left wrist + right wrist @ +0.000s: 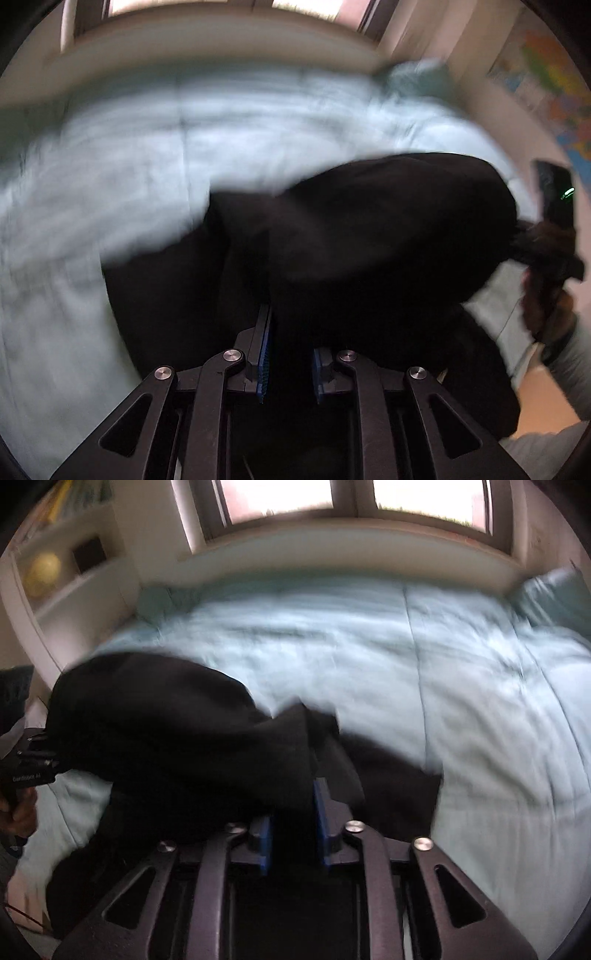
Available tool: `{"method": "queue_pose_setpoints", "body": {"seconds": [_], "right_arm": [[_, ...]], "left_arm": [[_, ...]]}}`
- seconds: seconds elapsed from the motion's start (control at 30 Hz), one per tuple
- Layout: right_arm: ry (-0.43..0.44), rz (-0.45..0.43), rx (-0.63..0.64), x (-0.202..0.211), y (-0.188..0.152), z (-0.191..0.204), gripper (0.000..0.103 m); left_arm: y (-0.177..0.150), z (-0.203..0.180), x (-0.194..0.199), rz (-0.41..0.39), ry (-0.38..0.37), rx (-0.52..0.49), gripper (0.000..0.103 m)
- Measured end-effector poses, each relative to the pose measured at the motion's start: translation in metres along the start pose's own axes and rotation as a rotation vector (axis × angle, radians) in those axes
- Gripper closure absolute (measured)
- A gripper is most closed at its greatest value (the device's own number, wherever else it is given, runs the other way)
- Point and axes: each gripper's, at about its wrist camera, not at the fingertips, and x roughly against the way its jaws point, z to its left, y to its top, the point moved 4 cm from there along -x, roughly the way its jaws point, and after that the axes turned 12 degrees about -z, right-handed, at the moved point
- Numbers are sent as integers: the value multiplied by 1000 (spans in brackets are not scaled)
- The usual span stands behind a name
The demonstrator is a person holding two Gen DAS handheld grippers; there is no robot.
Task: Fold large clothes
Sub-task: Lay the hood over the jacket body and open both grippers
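Both the left gripper (288, 354) and right gripper (293, 823) pinch the black garment (369, 229) above the bed (406, 657); heavy cloth could slip free mid-swing.

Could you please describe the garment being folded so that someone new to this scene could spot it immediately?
Below the window lies a bed covered by a pale blue duvet. Over its near side hangs the black garment, held up by the left gripper and right gripper. It is the only dark fabric there.
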Motion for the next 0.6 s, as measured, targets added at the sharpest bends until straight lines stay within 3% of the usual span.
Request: {"method": "queue_pose_setpoints", "body": {"seconds": [0.1,0.23,0.37,0.43,0.57,0.6], "right_arm": [[-21,108,-32,1,-43,-8,75],[-60,169,-64,14,-67,-20,74],[-46,124,-88,36,-47,-24,67],[-8,86,-79,41,-20,-24,51],[72,3,-57,37,37,4,48],[87,3,-59,35,44,11,47]], "left_arm": [[-46,13,-14,116,43,72,85],[-53,31,11,94,57,155,85],[-10,38,49,-21,76,140,85],[26,30,62,-75,71,121,83],[82,7,58,-130,-19,122,77],[89,3,51,-128,-52,139,72]]}}
